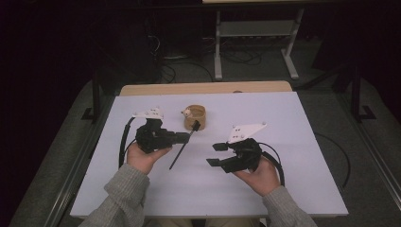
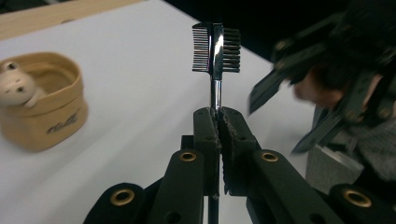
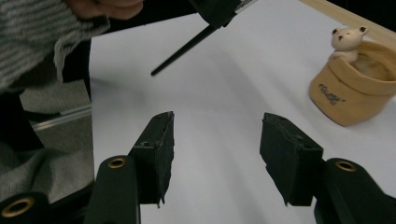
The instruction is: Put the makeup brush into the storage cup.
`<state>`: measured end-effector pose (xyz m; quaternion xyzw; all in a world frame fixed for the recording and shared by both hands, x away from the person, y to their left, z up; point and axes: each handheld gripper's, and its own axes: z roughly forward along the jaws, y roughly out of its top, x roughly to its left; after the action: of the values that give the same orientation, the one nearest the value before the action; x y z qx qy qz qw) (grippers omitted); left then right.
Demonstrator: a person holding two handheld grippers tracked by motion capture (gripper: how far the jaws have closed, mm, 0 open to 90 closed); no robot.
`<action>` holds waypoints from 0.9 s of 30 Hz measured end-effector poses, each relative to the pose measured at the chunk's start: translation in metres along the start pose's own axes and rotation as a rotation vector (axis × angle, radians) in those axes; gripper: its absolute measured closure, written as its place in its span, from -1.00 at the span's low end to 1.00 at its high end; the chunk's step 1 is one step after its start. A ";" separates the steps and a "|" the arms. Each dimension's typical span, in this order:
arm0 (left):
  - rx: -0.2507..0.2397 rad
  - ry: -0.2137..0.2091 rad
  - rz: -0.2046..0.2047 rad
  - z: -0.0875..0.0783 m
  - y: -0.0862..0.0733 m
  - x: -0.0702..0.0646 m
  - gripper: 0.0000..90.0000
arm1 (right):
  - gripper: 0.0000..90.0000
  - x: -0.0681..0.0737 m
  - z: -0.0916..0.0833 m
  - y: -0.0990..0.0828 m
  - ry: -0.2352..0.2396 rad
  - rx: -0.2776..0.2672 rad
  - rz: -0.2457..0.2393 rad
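My left gripper (image 1: 187,137) (image 2: 217,114) is shut on a small brow comb-and-brush tool (image 2: 216,46). The jaws pinch its metal neck, and its toothed head stands up past the fingertips. Its thin black handle (image 1: 181,150) (image 3: 182,49) slants down below the jaws, over the table. A tan fabric-look cup (image 1: 195,117) (image 2: 44,109) (image 3: 350,93) with a small bear figure (image 3: 348,39) on its rim stands just behind the tool. My right gripper (image 1: 213,154) (image 3: 217,130) hovers to the right with its jaws apart and nothing between them.
A white board (image 1: 293,179) covers the wooden table (image 1: 142,89). Both grey-sleeved forearms come in from the near edge. Cables trail from each gripper. A metal frame (image 1: 257,33) and loose cables lie on the floor beyond the far edge.
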<state>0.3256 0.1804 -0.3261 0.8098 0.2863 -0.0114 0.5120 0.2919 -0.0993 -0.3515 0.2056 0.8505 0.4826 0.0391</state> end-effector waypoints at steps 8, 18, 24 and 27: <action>-0.031 0.007 0.033 0.018 -0.003 -0.014 0.91 | 0.07 -0.001 0.037 -0.013 0.092 -0.032 0.064; -0.067 0.022 0.035 0.024 -0.008 -0.021 0.91 | 0.26 0.003 0.050 -0.016 0.100 -0.115 0.079; -0.108 -0.016 0.022 0.025 -0.012 -0.021 0.91 | 0.27 0.001 0.059 -0.020 0.121 -0.113 0.132; -0.115 -0.005 0.022 0.023 -0.015 -0.020 0.91 | 0.35 -0.001 0.061 -0.020 0.135 -0.137 0.146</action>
<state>0.3077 0.1566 -0.3433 0.7822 0.2763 0.0085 0.5584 0.3026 -0.0594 -0.4006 0.2309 0.7990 0.5538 -0.0399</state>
